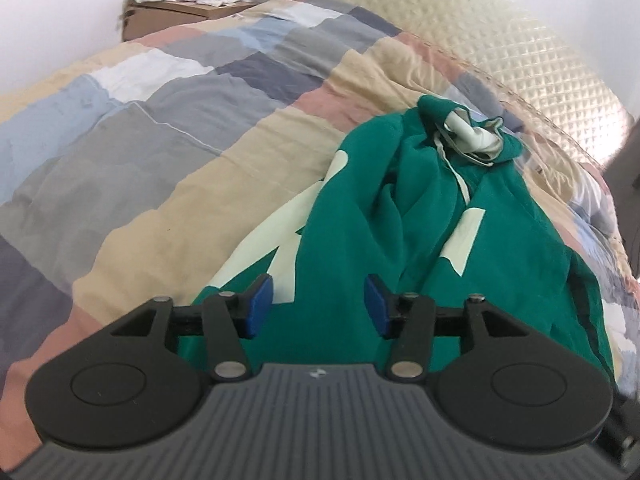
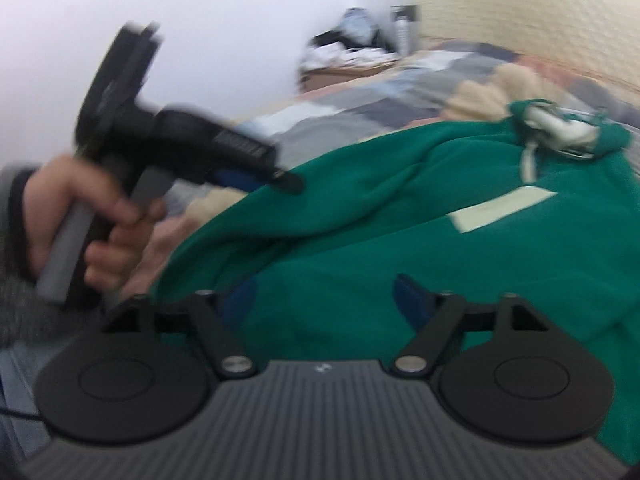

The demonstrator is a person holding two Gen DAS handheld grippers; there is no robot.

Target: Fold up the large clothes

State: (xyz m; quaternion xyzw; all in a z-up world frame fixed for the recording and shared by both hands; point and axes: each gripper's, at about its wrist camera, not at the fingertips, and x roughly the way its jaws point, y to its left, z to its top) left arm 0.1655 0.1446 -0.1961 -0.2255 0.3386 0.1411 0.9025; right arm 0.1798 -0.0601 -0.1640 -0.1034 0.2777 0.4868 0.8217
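Left wrist: tongs (image 1: 318, 306) spread above hoodie (image 1: 400, 240) hem.

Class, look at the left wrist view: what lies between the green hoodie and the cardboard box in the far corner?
Only the patchwork quilt fills that stretch, rumpled but with nothing on it, between the green hoodie and the cardboard box.

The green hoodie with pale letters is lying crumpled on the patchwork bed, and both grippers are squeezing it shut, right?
Not quite. The green hoodie with pale letters is lying crumpled on the patchwork quilt, but neither gripper squeezes it. The left wrist view shows the left gripper open over the cloth, and the right wrist view shows the right gripper open too.
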